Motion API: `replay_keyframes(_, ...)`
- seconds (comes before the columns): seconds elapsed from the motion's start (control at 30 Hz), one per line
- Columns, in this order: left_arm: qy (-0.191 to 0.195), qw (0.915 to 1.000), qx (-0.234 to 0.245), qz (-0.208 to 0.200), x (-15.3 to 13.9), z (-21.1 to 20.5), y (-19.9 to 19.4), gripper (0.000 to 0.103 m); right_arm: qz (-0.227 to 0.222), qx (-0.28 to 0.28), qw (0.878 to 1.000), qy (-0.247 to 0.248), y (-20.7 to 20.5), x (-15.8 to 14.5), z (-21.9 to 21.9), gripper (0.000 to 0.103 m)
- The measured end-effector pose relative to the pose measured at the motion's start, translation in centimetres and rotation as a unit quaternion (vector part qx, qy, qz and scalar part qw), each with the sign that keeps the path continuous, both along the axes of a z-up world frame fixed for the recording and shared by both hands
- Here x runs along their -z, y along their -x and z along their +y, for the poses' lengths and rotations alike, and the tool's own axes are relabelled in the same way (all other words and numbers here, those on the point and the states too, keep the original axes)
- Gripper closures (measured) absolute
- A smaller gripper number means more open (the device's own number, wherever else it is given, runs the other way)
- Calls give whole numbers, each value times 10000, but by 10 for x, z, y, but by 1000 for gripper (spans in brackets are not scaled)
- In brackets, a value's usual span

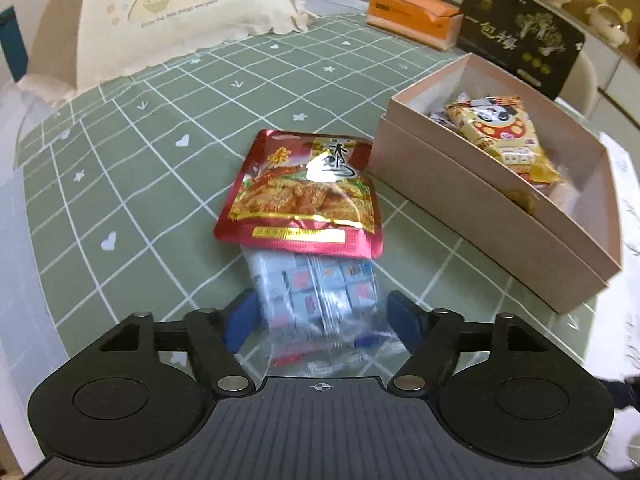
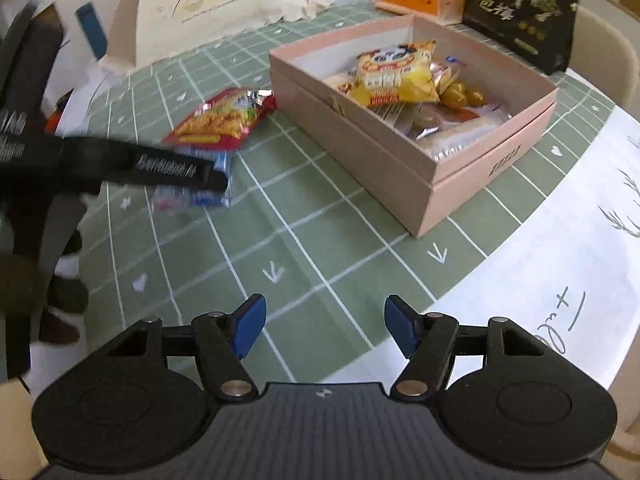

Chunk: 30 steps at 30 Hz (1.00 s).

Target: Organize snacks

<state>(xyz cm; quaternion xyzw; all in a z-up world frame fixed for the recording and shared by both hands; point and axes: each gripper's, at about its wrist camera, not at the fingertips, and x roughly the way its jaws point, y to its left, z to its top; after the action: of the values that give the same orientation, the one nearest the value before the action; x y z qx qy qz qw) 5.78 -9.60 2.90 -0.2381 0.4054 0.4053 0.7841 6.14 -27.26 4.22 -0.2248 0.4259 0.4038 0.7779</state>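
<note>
- Left gripper [image 1: 320,320]: jaws spread wide with the clear packet of small cubes [image 1: 316,300] lying between them on the tabletop [image 1: 132,184], pads not pressing it. Its long axis runs straight ahead, far end tucked under the red pouch [image 1: 300,192].
- Pink box [image 2: 400,160]: right of both packets, already holding snacks.
- Right gripper [image 2: 324,330]: jaws partly spread, empty, farther from the packets.

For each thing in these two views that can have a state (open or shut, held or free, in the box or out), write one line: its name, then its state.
Pink box: open, part filled with snacks.
Yellow snack bag: inside the box, on top.
Red snack pouch: on the tablecloth, outside the box, overlapping the clear bag.
Clear bag of small packets: on the tablecloth, between open jaws.
Left gripper: open.
Right gripper: open, empty.
</note>
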Motion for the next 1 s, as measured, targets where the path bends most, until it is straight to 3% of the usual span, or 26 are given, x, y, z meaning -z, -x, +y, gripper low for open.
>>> replay_keyframes(0.13, -22, 9998, -174, 3, 1, 15, -5, 24, 20, -224, 9997, 38, -2, 5, -3, 37)
replay_keyframes(0.17, 7, 9999, -142, -7, -1, 17, -2, 34, 4, -245, 9997, 28, -1, 4, -2, 37)
replay_keyframes(0.2, 25, 10000, -49, -47, -3, 19, 2, 36, -38, -257, 9997, -9, 0, 2, 0, 37)
replay_keyframes(0.3, 125, 9994, 129, -279, -4, 16, 29, 37, -201, -308, 9992, -151, 1, -9, 13, 37)
replay_keyframes(0.47, -115, 9998, 171, 23, -8, 11, 87, 37, -122, -129, 9980, -610, -10, -26, 71, 27)
replay_keyframes(0.63, -63, 9991, 428, -3, -10, 27, 129, 37, 328, 305, 9959, -782, -21, -15, 154, 27)
replay_keyframes(0.73, -12, 9979, 640, -83, -9, 34, 138, 37, 261, 720, 9952, -612, -27, 5, 197, 26)
replay_keyframes(0.77, -17, 9971, 758, -91, -9, 35, 139, 37, 59, 886, 9949, -470, -29, 11, 208, 20)
replay_keyframes(0.83, -20, 9958, 902, -131, -9, 37, 141, 37, -448, 1124, 9925, -166, -27, 20, 226, 20)
replay_keyframes(0.9, -38, 9947, 1015, -183, -8, 37, 141, 37, -466, 1088, 9930, 5, -29, 28, 236, 8)
replay_keyframes(1.0, -63, 9932, 1144, -210, -7, 36, 142, 36, -379, 912, 9950, 151, -28, 29, 235, 9)
